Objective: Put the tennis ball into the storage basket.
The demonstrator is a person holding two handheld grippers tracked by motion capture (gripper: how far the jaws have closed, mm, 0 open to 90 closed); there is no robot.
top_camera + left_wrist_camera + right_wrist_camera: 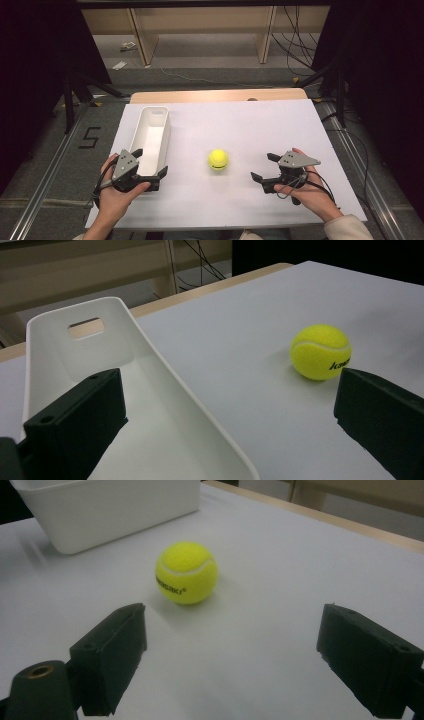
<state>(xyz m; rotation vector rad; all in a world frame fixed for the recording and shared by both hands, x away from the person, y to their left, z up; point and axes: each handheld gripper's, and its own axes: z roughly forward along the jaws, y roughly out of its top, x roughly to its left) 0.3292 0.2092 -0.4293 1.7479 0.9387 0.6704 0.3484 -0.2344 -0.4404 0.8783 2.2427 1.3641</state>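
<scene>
— Where are the hands?

— Both come in from six o'clock in the high view. The left hand (116,192) holds the left tongs (150,165) right at the near end of the white box (142,120). The right hand (307,192) holds the right tongs (261,167) low over the white table (300,120), pointing to nine o'clock at the ball (218,159).

— Are the tongs open?

— Yes, both are wide and hold nothing. In the left gripper view one jaw sits over the inside of the box and the other is outside it, so the box wall (165,375) runs between them. I cannot tell if they touch it.

— And the ball?

— The yellow ball lies on the table between the two tongs, at three o'clock from the box. In the right gripper view it sits ahead of the jaws, near them but not between them.
</scene>
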